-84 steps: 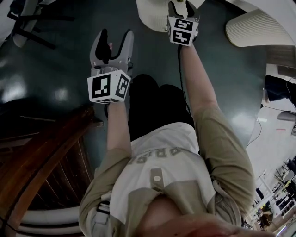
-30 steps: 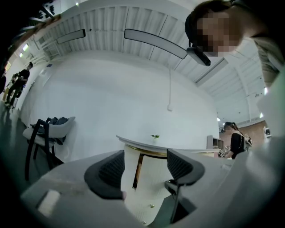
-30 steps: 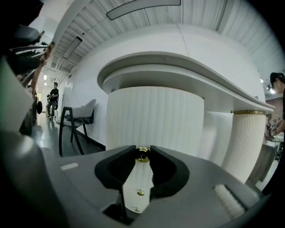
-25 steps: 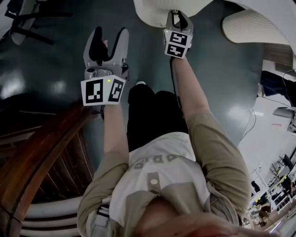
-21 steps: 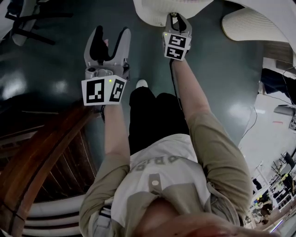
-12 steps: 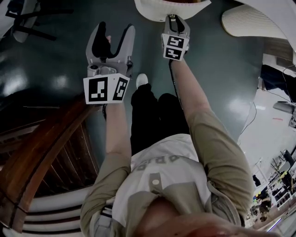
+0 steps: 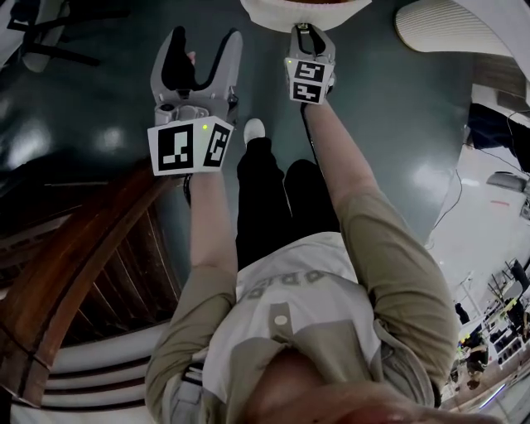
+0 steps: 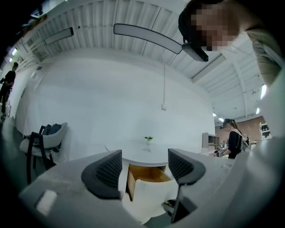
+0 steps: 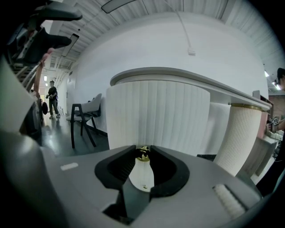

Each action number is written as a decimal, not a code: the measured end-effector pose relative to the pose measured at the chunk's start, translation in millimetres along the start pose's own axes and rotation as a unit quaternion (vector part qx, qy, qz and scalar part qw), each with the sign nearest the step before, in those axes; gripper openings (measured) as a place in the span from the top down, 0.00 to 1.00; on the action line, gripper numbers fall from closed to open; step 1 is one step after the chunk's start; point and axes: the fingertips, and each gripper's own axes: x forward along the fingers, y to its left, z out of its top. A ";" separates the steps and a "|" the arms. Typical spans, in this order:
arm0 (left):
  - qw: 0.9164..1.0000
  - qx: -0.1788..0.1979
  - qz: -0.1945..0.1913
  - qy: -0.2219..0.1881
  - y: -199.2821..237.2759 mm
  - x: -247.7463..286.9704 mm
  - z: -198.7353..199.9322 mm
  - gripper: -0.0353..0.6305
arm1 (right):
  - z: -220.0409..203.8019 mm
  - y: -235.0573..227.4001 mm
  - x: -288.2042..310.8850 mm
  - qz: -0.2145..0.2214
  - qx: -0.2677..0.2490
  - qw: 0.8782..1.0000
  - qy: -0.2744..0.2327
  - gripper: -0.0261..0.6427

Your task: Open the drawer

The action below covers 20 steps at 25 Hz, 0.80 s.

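Slippage is threatening: at upper left the left gripper (image 7: 201, 45) is hanging empty, jaws just opening wider; at top centre the right gripper (image 7: 312, 33) is pinching the drawer's (image 7: 269, 8) small knob (image 9: 142, 154) with its tips only, so an angled tug could pop it loose.

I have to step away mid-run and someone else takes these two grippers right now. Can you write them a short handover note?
Right gripper: shut on the drawer's small brass knob.
Left gripper: open, jaws have just been opening wider, nothing between them, held in the air facing the drawer.
Drawer: under the round white table, already pulled out, its wooden inside showing.
Done: knob gripped, drawer partly out.
Left: probably pull a little further if it should open fully, then let go of the knob.
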 end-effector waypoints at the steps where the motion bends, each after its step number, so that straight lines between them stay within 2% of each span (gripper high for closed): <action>1: 1.000 0.000 0.000 0.000 -1.6 -1.1 -0.1 0.46 | -0.8 0.2 -2.2 0.001 -0.001 1.000 0.001 0.81; 20: 1.000 -0.009 0.008 0.008 -26.7 -30.7 -1.3 0.46 | -15.5 7.7 -36.6 0.012 0.000 1.000 0.022 0.81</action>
